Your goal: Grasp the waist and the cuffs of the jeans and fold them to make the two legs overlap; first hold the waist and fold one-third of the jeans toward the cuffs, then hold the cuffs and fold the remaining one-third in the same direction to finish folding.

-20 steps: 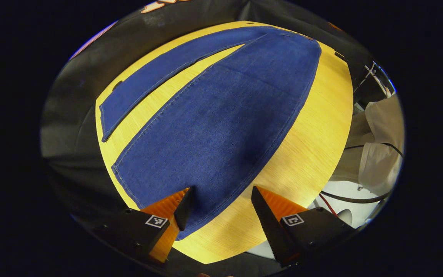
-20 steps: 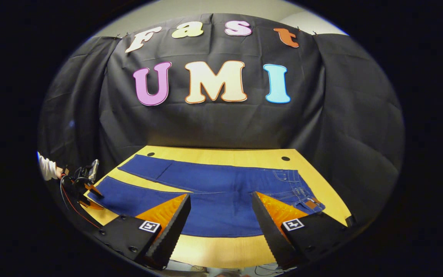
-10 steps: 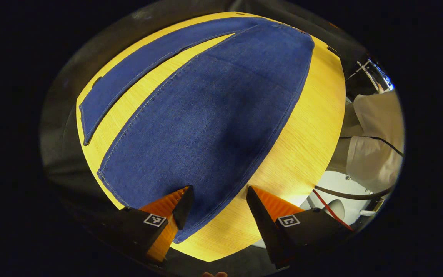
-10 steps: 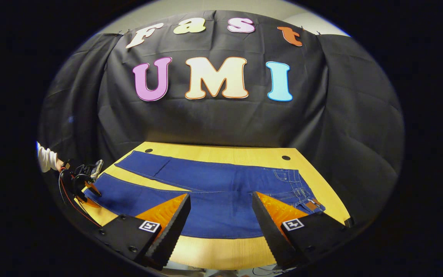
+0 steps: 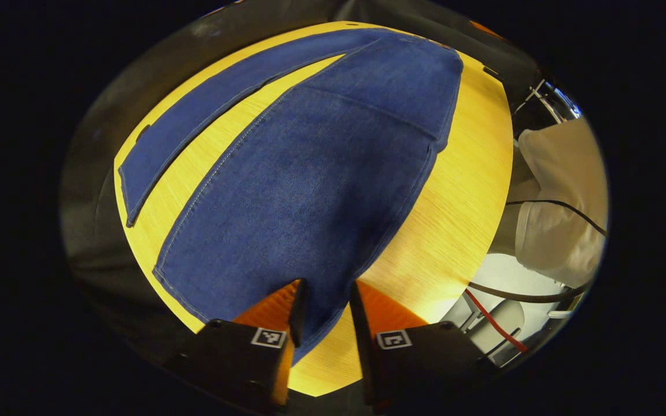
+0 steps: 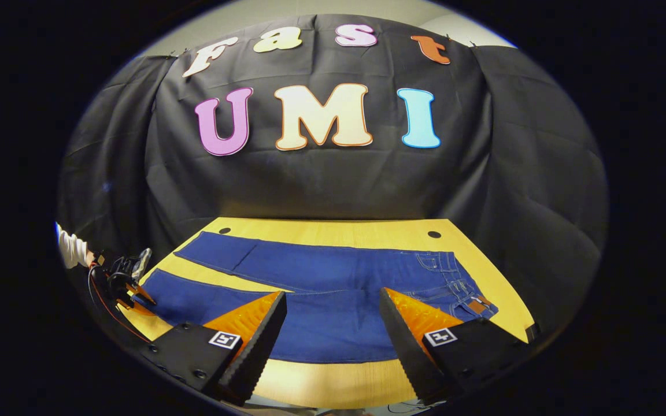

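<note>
Straddling the corner of the near cuff (image 5: 223, 289) with the left gripper (image 5: 324, 303), jaws standing close together with denim between them; pinching it or merely bracketing it, impossible to tell. Hanging the right gripper (image 6: 333, 329) wide apart and holding nothing, low over the front edge of the table (image 6: 333, 384), pointing at the seat of the jeans (image 6: 333, 277). Lying flat and fully unfolded across the tabletop, legs splayed apart, far leg (image 6: 287, 263) running along the back, waist (image 6: 460, 283) off to the right gripper's side. Judging by that, working on the very first step: taking hold of cuff and waist before laying one leg over the other. Calling next for confirming the cuff pinch, bringing the right gripper over to the near waistband and clamping there, then lifting both ends together and carrying the near leg across onto the far one without dragging the cloth.
</note>
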